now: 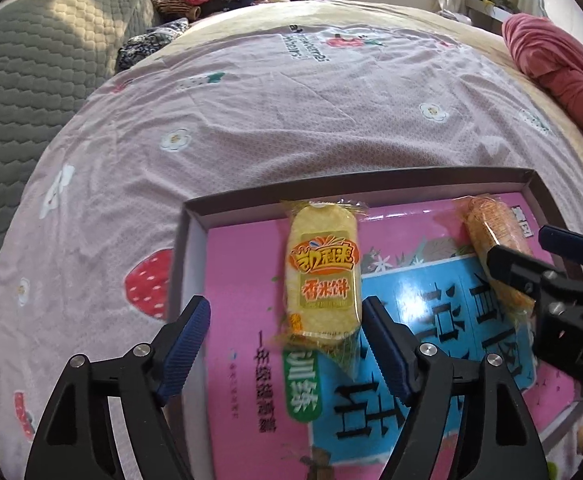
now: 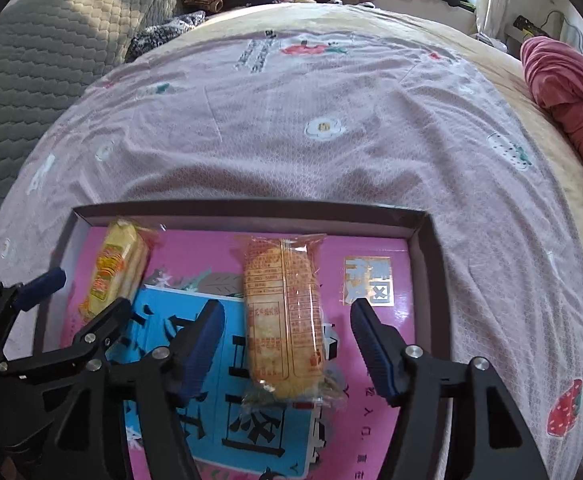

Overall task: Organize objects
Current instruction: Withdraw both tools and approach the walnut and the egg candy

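Left wrist view: a yellow snack lies in the box, between the spread fingers of the left hand-held gripper, released. An orange snack lies beside it, framed by the right hand-held gripper, also released. Both snacks rest on a book inside the box. Sorting looks nearly done, though nearer parts are hidden. The box sits on the bed.
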Motion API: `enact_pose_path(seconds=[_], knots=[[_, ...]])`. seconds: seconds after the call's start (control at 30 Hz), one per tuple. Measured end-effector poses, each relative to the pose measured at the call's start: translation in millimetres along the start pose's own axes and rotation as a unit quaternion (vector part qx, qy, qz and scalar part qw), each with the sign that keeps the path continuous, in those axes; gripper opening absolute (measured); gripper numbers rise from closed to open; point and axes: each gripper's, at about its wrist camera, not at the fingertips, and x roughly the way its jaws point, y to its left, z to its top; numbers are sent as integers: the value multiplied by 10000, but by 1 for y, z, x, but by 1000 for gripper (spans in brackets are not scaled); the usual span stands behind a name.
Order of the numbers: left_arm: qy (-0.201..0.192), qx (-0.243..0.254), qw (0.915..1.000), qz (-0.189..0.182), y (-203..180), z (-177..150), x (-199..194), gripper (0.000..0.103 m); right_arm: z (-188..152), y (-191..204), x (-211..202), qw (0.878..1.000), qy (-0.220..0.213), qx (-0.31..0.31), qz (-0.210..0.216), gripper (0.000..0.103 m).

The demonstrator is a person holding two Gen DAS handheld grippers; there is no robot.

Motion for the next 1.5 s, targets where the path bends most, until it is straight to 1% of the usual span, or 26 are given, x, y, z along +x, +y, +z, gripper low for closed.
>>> enact_pose_path(seconds=[0.07,0.1,0.2,0.3,0.37,0.5,0.6,0.8,0.93,1.0,1.07,1.2,1.5], knots=[[-27,2,10000,68,3,-2,-9,80,-1,3,-13,10000,-48,25,48,67],[-61,-7,9999,85,5,-3,-15,81,-3,5,-19,10000,-70,16,52,69],[-116,-19,9999,122,7,-8,-35,85,-7,11,-39,9997,-110,31,205,81],[-145,15,9998,142,9,-14,-56,92,-11,18,-63,9997,-149,-24,194,83],[-183,-13,9998,110,11,-18,-70,92,-15,22,-80,9995,-252,-94,151,84],[-264,-155,9995,19,14,-28,-104,93,-26,28,-125,9985,-491,-160,200,90],[-363,-247,9990,11,16,-39,-129,93,-37,33,-156,9973,-646,-249,256,91],[-590,-187,9981,12,14,-56,-177,93,-62,38,-210,9942,-947,-429,288,95],[-779,-183,9968,-4,14,-68,-210,93,-79,42,-239,9917,-1118,-625,139,95],[-880,-219,9959,-43,15,-74,-226,93,-88,42,-253,9905,-1201,-656,142,95],[-933,-250,9953,-89,16,-81,-239,93,-95,42,-262,9901,-1218,-663,198,95],[-914,-211,9956,-80,13,-95,-257,93,-112,39,-280,9895,-1256,-704,135,95],[-940,-169,9954,-123,8,-127,-285,93,-144,31,-308,9885,-1328,-709,116,95]])
